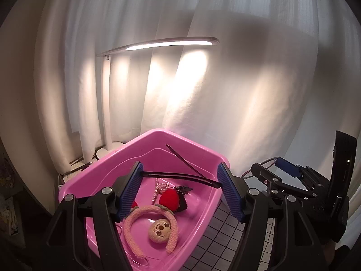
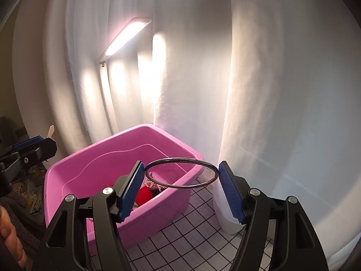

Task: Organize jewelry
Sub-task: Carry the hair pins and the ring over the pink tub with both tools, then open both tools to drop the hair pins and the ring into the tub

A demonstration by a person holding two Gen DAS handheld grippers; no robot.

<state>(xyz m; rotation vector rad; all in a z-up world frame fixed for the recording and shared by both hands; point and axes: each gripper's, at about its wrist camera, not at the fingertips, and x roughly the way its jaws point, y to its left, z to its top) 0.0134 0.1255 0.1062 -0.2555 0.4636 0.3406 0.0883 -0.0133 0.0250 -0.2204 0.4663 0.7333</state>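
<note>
Couldn't tell what the black bit (image 1: pixel 183 189) behind the red pompom (image 1: pixel 169 198) actually was, too small and tangled. Only caught a sliver of the second red thing (image 1: pixel 134 204), rest tucked behind the left gripper's blue pad (image 1: pixel 130 192). Lost the bottom of the pink bin (image 1: pixel 158 135) behind the gripper arms. From the right wrist view, saw just a red patch (image 2: pixel 144 195) and some blurry beads (image 2: pixel 150 182) over the bin wall, everything else in there blocked. Got only part of a thumb (image 2: pixel 10 237) at the left edge. Clutter (image 2: pixel 31 194) left of the bin too dark to make out.
</note>
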